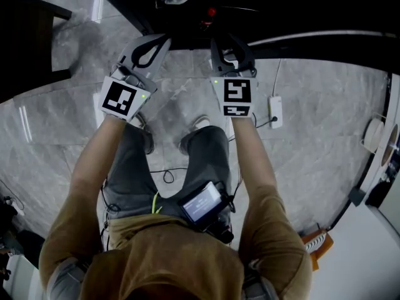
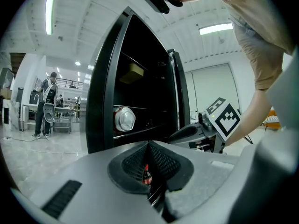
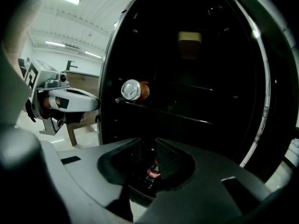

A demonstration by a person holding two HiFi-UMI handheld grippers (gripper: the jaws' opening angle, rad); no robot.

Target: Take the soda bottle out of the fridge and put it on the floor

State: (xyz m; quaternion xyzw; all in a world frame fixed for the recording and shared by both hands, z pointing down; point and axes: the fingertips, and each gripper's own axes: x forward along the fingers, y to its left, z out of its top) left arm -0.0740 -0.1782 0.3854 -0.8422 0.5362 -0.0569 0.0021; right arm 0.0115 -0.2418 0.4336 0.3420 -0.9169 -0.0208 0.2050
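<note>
We aim the right gripper [image 3: 148, 146], jaws narrowly parted and empty, at the soda bottle [image 3: 153, 171] low in the open fridge [image 3: 109, 78], lower centre, to straddle it; the left gripper [image 2: 149, 146] is closed, idle.

black fridge [image 3: 210, 101]; grey marbled floor [image 1: 312, 124]; red-silver can [image 3: 134, 90]; tan shirt [image 1: 169, 255]

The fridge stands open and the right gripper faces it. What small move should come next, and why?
Probably ease the right gripper lower and forward into the fridge, toward the soda bottle. The gripper's jaws stand apart and empty, and the bottle shows small and low between them, not yet reached.
</note>
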